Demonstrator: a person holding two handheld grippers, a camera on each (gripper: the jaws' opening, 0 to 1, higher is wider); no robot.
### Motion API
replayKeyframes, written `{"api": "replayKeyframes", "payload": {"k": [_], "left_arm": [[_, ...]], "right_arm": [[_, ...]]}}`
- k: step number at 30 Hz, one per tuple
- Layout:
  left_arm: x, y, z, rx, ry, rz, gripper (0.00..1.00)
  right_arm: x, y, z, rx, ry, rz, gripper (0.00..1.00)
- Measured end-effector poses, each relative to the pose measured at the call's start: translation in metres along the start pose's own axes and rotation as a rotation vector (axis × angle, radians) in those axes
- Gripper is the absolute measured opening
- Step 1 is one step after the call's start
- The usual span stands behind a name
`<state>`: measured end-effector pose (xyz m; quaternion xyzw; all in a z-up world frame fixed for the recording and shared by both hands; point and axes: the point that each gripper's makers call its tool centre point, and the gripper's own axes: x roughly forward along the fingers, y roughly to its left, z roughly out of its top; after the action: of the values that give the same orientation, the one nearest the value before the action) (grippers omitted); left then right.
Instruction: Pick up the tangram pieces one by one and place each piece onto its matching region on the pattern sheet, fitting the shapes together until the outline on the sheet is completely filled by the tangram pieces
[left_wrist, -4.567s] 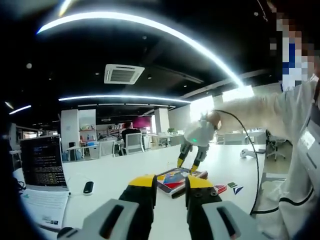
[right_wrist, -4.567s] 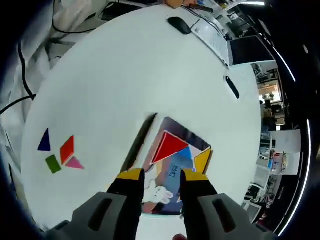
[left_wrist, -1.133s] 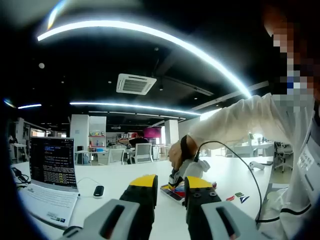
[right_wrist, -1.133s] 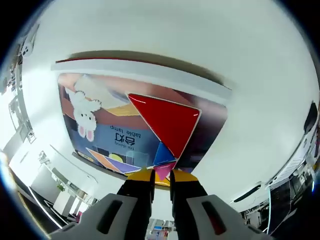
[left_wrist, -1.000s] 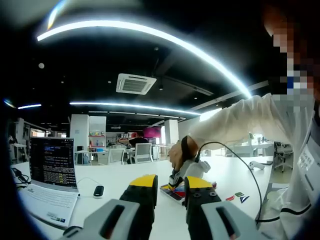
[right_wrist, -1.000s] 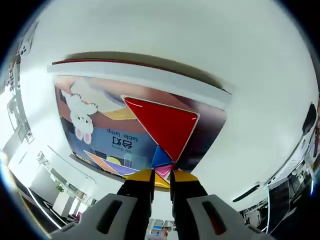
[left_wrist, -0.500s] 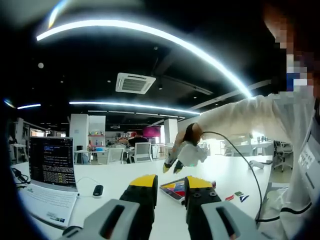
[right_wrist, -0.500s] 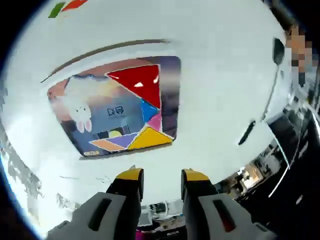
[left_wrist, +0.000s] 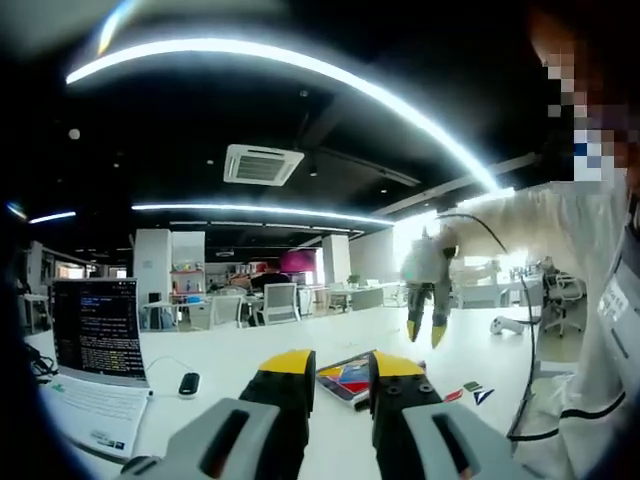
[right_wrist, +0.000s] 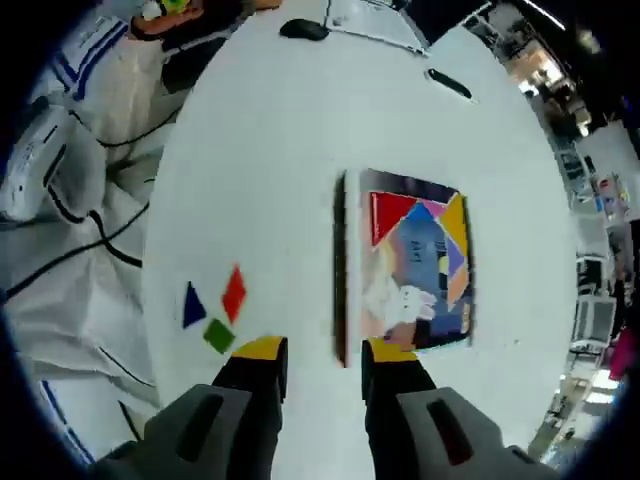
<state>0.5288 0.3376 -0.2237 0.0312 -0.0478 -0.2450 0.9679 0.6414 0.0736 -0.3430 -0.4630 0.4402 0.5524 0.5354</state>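
Observation:
The pattern sheet (right_wrist: 420, 300) lies on the white table (right_wrist: 260, 150), with a dark strip along its left edge. On it sit a red triangle (right_wrist: 389, 214), a small pink piece (right_wrist: 433, 209), a yellow triangle (right_wrist: 456, 226) and a blue piece (right_wrist: 418, 236). To the sheet's left lie three loose pieces: a blue triangle (right_wrist: 191, 305), a red parallelogram (right_wrist: 233, 292) and a green square (right_wrist: 218, 336). My right gripper (right_wrist: 326, 350) hovers high above, open and empty. It hangs in the air as the right gripper (left_wrist: 426, 335) in the left gripper view. My left gripper (left_wrist: 341, 365) is open and low, facing the sheet (left_wrist: 345, 378).
A laptop (left_wrist: 95, 328) and a black mouse (left_wrist: 187, 383) stand at the table's left in the left gripper view. Cables (right_wrist: 70, 240) and white cloth (right_wrist: 90, 90) lie off the table edge. Another mouse (right_wrist: 303, 30) and a dark pen-like object (right_wrist: 448, 85) lie at the far end.
My right gripper opened, left the pink piece on the sheet beside the red triangle, and rose high over the table. The left gripper stayed put.

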Motion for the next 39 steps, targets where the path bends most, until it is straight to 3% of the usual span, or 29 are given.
{"api": "replayKeyframes", "payload": {"k": [1,4,5,9,13,15,22,27,34,39], "left_arm": [[0.0,-0.001,0.0,0.002,0.0,-0.001,0.24],[0.001,-0.004,0.001,0.005,-0.001,-0.005,0.24],[0.001,-0.005,0.001,0.007,-0.002,-0.007,0.24],[0.001,-0.008,0.001,0.011,0.0,-0.018,0.24],[0.002,-0.006,0.001,0.007,-0.002,-0.017,0.24],[0.002,-0.006,0.0,0.007,-0.001,-0.019,0.24],[0.0,-0.012,0.009,0.01,-0.033,-0.054,0.24],[0.001,-0.009,0.007,0.019,-0.017,-0.033,0.24],[0.001,-0.014,0.007,0.031,-0.014,-0.047,0.24],[0.001,-0.009,0.007,0.023,-0.015,-0.034,0.24]], "right_arm": [[0.009,0.016,-0.003,0.044,0.0,0.021,0.3],[0.045,0.041,-0.03,0.031,0.115,-0.073,0.26],[0.052,0.054,-0.042,0.06,0.171,-0.057,0.25],[0.064,0.09,-0.047,0.217,0.158,0.015,0.24],[0.062,0.095,-0.038,0.23,0.105,0.013,0.23],[0.066,0.087,-0.033,0.194,0.084,-0.038,0.23],[0.076,0.094,-0.028,0.206,0.105,-0.036,0.22],[0.076,0.1,-0.026,0.112,0.147,-0.06,0.19],[0.077,0.098,-0.025,0.041,0.163,-0.005,0.21],[0.078,0.098,-0.023,-0.074,0.157,0.008,0.22]]}}
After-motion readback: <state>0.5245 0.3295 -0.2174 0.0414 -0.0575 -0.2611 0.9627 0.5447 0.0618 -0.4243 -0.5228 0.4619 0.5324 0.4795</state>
